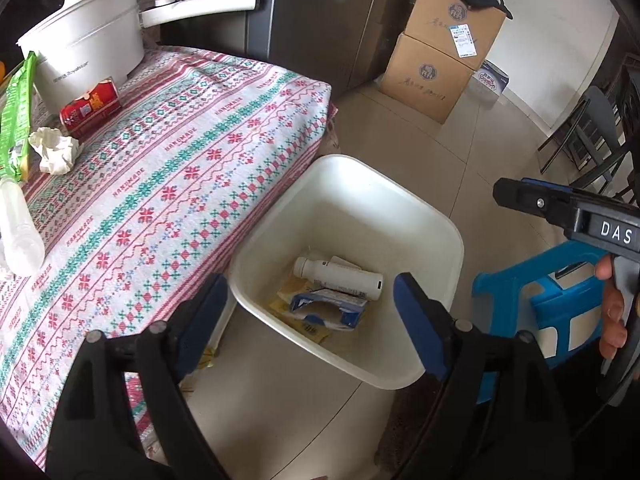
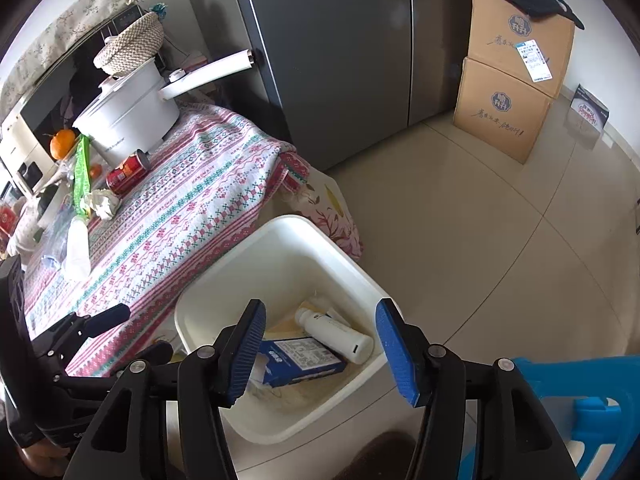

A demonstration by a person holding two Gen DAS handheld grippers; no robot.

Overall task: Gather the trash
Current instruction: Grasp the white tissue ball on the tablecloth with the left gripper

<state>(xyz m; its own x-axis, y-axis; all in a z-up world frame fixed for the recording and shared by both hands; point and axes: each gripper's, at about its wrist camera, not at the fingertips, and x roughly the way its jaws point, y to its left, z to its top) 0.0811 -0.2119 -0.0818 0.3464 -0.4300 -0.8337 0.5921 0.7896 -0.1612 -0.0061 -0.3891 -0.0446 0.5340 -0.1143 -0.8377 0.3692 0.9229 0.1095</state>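
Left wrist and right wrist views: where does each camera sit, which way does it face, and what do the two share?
Left wrist: on the left hand-held gripper, open, above the bin, looking down into it; table to the left; the right hand-held gripper and hand show at right.
Right wrist: on the right hand-held gripper, open, also looking down into the bin; the left hand-held gripper shows at lower left.
Shared: bin, bottle, table, can, boxes.

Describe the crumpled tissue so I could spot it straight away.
Start at the table with the patterned cloth and look towards the big white pot at its far end. In front of the pot lies a red can on its side; the crumpled tissue sits beside it, a creased white wad.
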